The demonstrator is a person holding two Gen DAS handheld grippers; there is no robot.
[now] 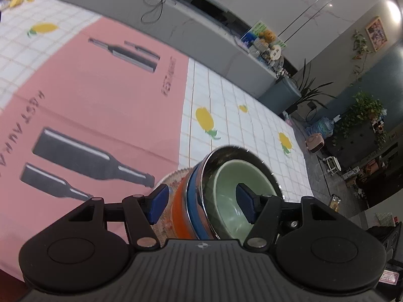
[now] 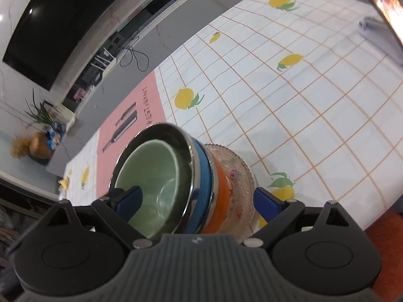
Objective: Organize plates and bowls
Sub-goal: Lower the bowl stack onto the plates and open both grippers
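A nested stack stands between both grippers: a pale green bowl [image 1: 228,201] inside a steel-rimmed blue bowl [image 1: 192,196], on an orange bowl [image 1: 178,211], on a patterned glass plate [image 1: 171,178]. My left gripper [image 1: 201,203] straddles the stack, one finger inside the green bowl and one outside by the plate; its pads do not visibly press on it. My right gripper [image 2: 199,201] straddles the same stack: green bowl [image 2: 148,176], blue bowl [image 2: 204,176], orange bowl [image 2: 223,188], glass plate [image 2: 239,176].
The table has a white checked cloth with lemon prints [image 2: 302,100] and a pink poster with bottle pictures [image 1: 100,100]. A grey counter [image 1: 176,25] runs behind the table. A shiny pot edge [image 2: 382,2] and a grey object [image 2: 375,27] lie at the far right.
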